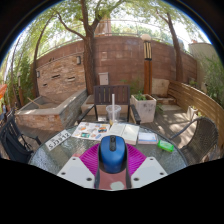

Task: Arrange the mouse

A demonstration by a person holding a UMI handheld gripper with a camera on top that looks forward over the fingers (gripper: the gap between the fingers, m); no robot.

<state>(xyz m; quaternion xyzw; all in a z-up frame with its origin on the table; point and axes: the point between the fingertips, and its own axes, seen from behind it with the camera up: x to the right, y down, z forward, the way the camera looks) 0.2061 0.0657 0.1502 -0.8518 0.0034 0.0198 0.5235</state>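
Gripper [112, 172] closed on the blue mouse [111, 152], pads [92, 160] pressing both sides. Best kept level, lowered gently onto the table [60, 150]. Should release only once settled.

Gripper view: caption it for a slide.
Gripper shut on a blue mouse above an outdoor table, brick wall beyond.

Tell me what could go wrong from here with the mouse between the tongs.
1. The blue mouse sits between the pink pads of the tongs; the grip looks shallow on its rounded shell, so it may slip out.
2. Papers and a clear cup lie just beyond on the table; pushing forward could knock them.
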